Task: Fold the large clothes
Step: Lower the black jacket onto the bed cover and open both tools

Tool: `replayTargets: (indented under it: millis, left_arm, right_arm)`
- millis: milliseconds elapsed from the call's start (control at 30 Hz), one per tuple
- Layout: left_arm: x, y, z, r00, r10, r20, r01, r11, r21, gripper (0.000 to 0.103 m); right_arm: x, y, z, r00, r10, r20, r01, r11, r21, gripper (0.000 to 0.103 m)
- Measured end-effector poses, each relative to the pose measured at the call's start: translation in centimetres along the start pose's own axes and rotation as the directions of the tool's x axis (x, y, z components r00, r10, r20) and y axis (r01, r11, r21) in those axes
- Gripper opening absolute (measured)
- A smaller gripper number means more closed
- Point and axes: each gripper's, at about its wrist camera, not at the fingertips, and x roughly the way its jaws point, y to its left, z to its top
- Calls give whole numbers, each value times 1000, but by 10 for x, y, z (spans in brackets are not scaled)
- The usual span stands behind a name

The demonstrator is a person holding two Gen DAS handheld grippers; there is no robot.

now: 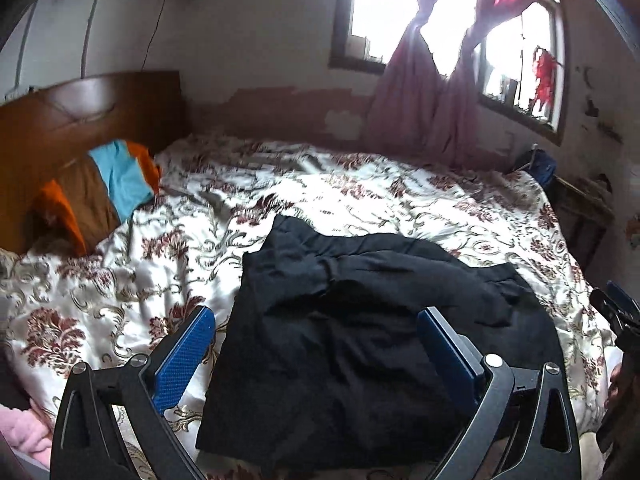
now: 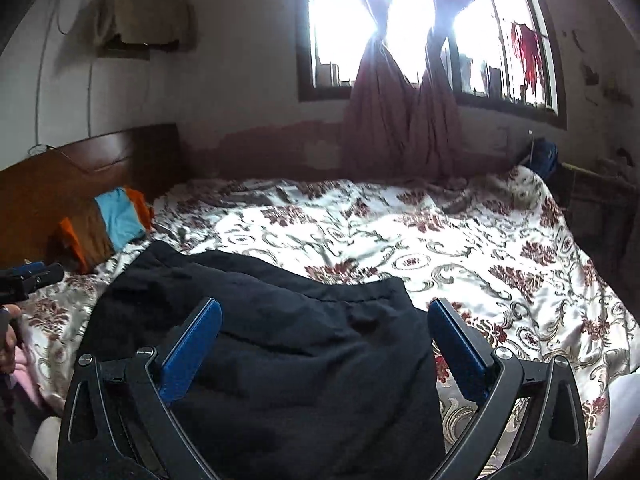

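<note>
Black garment (image 1: 360, 340) on bed (image 1: 360, 192), beyond spread fingers (image 1: 188, 356)

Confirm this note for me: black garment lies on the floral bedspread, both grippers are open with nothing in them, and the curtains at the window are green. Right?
Not quite: the curtains are pink to maroon, not green, as the right wrist view shows. The rest holds: the black garment lies on the floral bedspread, and the left gripper and right gripper are open and empty.
</note>
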Motion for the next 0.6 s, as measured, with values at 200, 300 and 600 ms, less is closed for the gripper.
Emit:
replayTargets:
  millis: [200,300,600]
  left_arm:
    - [-51,-19,-10,995,8,97,-15,998,66,102]
    - [-78,-23,-18,989,-3,149,-8,997,74,102]
    - [-131,-27,-35,975,-24,219,11,998,59,102]
  right_arm:
    - [-47,21,1,997,13,75,-11,1000,-25,101]
    - [-64,29,1,995,29,96,-26,999,-29,101]
    - [-113,49,-8,986,58,158,-52,998,-38,101]
